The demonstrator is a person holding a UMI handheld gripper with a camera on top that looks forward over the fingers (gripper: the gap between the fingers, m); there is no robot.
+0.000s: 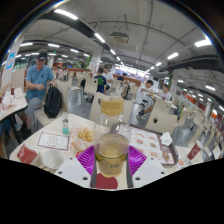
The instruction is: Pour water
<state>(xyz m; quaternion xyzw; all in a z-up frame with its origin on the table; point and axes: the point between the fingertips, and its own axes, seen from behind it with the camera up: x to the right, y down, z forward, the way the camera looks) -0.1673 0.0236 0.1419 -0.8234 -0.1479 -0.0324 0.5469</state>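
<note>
at the bottom centre of the frame the gripper (110, 168) held a clear glass cup (111, 153) between its two fingers, with the purple pads (86, 160) pressed against the cup's left and right sides, so the tool was closed on the cup at a narrow spread. the cup held a yellowish liquid in its lower part and sat upright, just above the white table (70, 165). directly above the cup's rim, in the centre of the frame, a clear pitcher (111, 108) with amber liquid hung over it; whether liquid was running between the two could not be told. on the table to the lower left lay a white bowl (52, 157) and, beside it, something red (26, 154), with a white paper sheet (53, 141) just behind them. a small bottle (66, 126) stood near the sheet, left of the pitcher. to the right of the cup lay a printed menu sheet (148, 143). farther back, in the upper left, a person in a blue shirt (38, 77) sat at another table with a dark backpack (53, 101) on the chair beside. beyond them the hall stretched away with more seated people (147, 90) and rows of ceiling lights (100, 38).
</note>
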